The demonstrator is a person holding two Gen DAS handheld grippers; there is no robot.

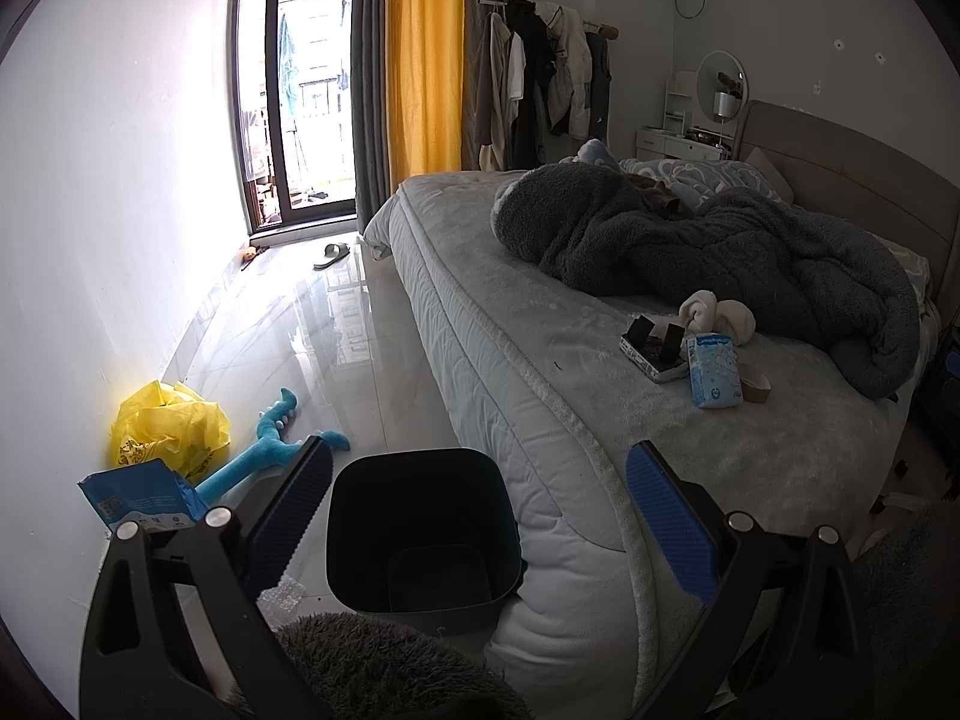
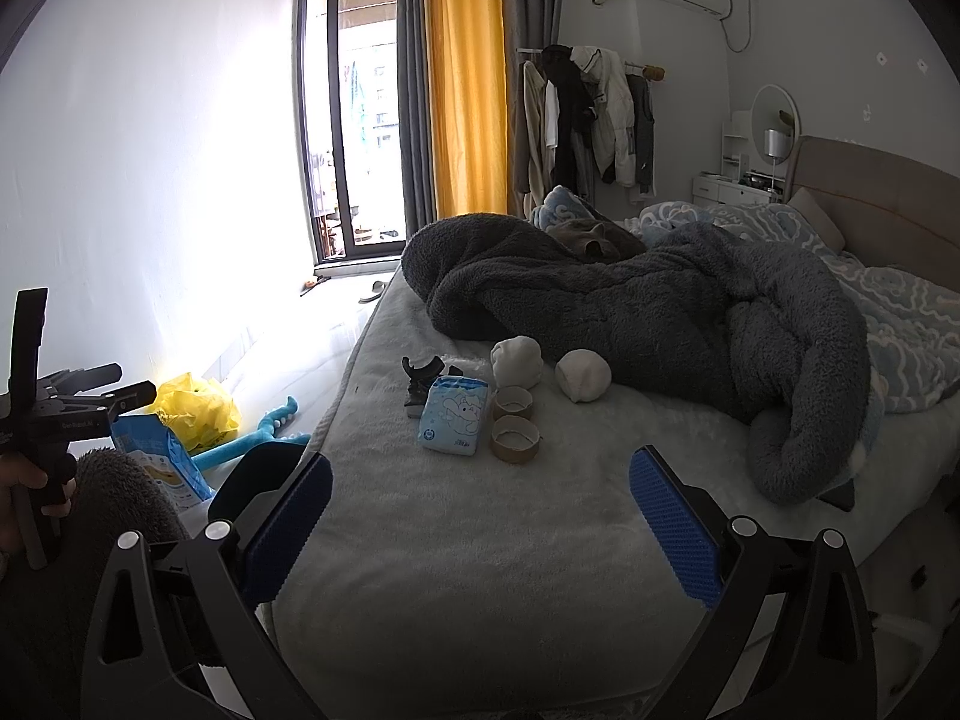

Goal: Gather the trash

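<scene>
Plainly, both the left gripper (image 1: pixel 478 516) and the right gripper (image 2: pixel 480 519) hang with fingers wide and empty; the black bin (image 1: pixel 420 531) stands on the floor against the bed (image 1: pixel 540 420); the tissue pack (image 2: pixel 451 415) and two spent tape rolls (image 2: pixel 515 425) lie just beside each other on the bed (soft footing), so a shallow pinch could press them into the cover or catch the nearby rolled socks (image 2: pixel 549 367); a drop might miss the bin

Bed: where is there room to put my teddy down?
The near part of the bed, between the right gripper and the cardboard rings, is bare. Crowded farther back: tissue pack, sock balls, grey blanket.
</scene>
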